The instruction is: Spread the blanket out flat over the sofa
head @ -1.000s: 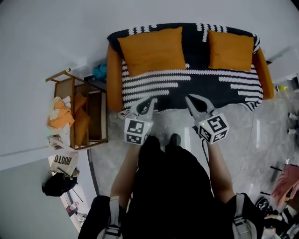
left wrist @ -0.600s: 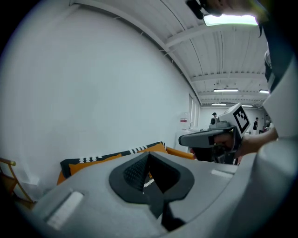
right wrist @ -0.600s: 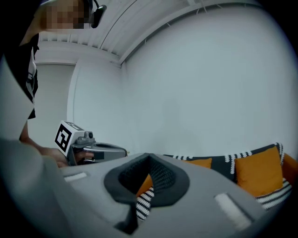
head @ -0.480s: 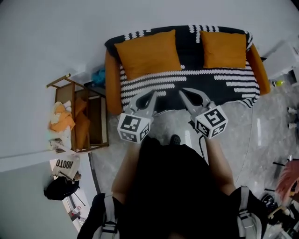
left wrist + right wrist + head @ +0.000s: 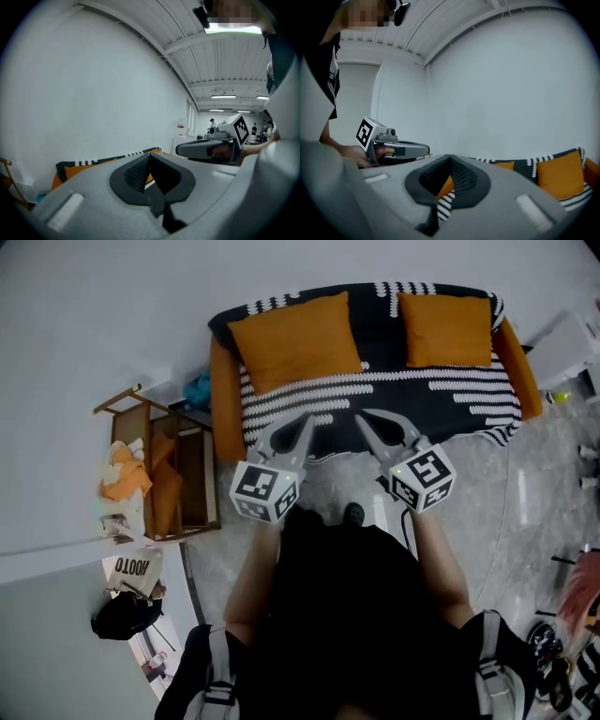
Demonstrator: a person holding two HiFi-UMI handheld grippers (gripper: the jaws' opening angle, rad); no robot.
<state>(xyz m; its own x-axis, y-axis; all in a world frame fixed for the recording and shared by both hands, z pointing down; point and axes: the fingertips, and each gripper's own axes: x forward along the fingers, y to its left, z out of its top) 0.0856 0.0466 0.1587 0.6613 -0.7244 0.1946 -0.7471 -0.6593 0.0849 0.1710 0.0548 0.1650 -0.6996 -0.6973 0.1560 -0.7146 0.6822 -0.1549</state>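
Off to the left of my left fingers stands a wooden rack (image 5: 192, 474) stuffed with cloth, and a wide swing that way would knock it. My left gripper (image 5: 303, 420) is pinched together with nothing caught between the tips. Just past and below those tips lies the blanket (image 5: 412, 395), black with white stripes. It is draped over the orange sofa (image 5: 223, 381) from backrest to front edge. Beyond my left fingers a large orange cushion (image 5: 295, 338) sits on top of it. My right gripper (image 5: 363, 416), just beside the left, is also closed and empty, and a smaller cushion (image 5: 445, 329) lies beyond it to the right. I judge the spread about done, so the risk is in meddling. Dipping closed tips could snag the knit and drag the front hem off the seat, bunching it. Far right of my right fingers, the hanging corner looks likeliest to slide
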